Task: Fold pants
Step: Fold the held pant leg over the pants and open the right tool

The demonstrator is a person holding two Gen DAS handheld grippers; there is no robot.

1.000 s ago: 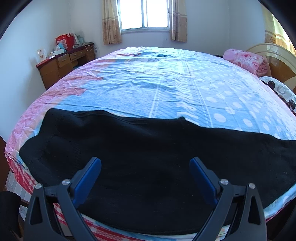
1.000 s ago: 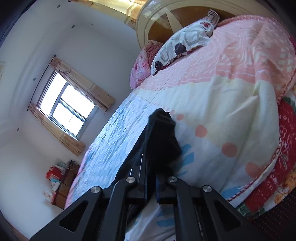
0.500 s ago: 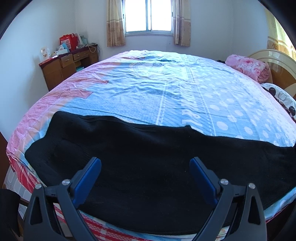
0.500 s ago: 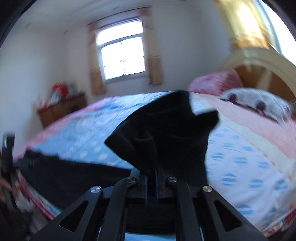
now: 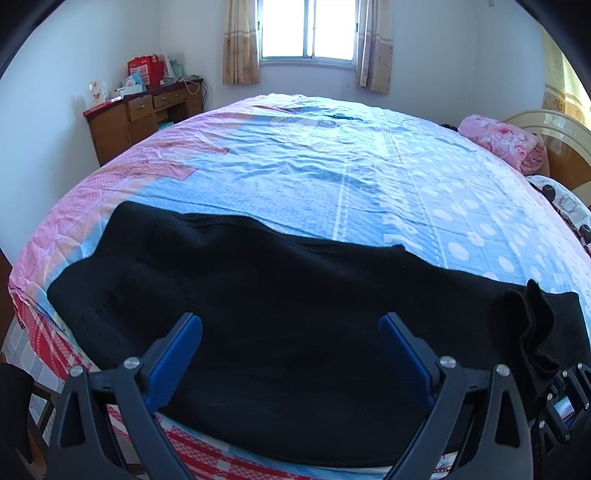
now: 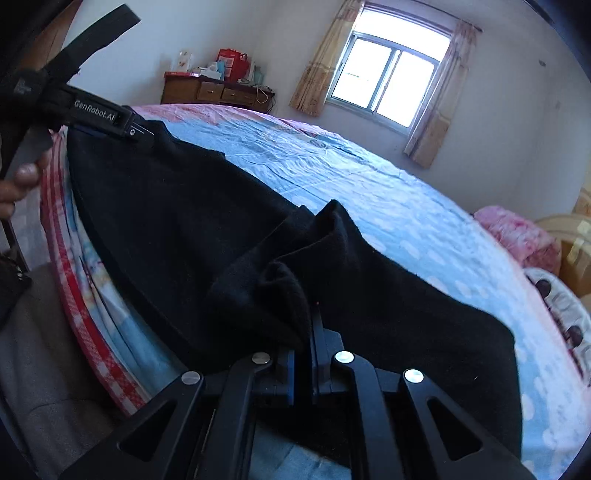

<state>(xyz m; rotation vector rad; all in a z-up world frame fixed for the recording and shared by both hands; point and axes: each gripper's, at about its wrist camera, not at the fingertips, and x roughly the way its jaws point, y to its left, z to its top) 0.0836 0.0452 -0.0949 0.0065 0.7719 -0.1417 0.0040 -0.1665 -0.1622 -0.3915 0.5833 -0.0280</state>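
Black pants (image 5: 277, 295) lie along the near edge of the bed. My left gripper (image 5: 290, 326) hovers just above them, open, with nothing between its blue pads (image 5: 188, 332). My right gripper (image 6: 304, 332) is shut on a bunched leg end (image 6: 280, 284), held raised over the rest of the pants (image 6: 177, 214). In the left wrist view that raised leg end (image 5: 528, 325) stands at the lower right above the right gripper (image 5: 554, 384). In the right wrist view the left gripper (image 6: 110, 118) shows at the upper left, held by a hand (image 6: 18, 184).
The bed sheet (image 5: 332, 166) is blue with pink borders. A wooden desk (image 5: 144, 118) with boxes stands at the far left wall, beside a window (image 5: 310, 29). A pink blanket (image 5: 506, 140), a spotted pillow (image 5: 565, 199) and the headboard (image 5: 546, 122) are at the right.
The right gripper has swung from the headboard side toward the left gripper, rolling upright and carrying the leg end over the rest of the pants. The left gripper stayed open and almost still.
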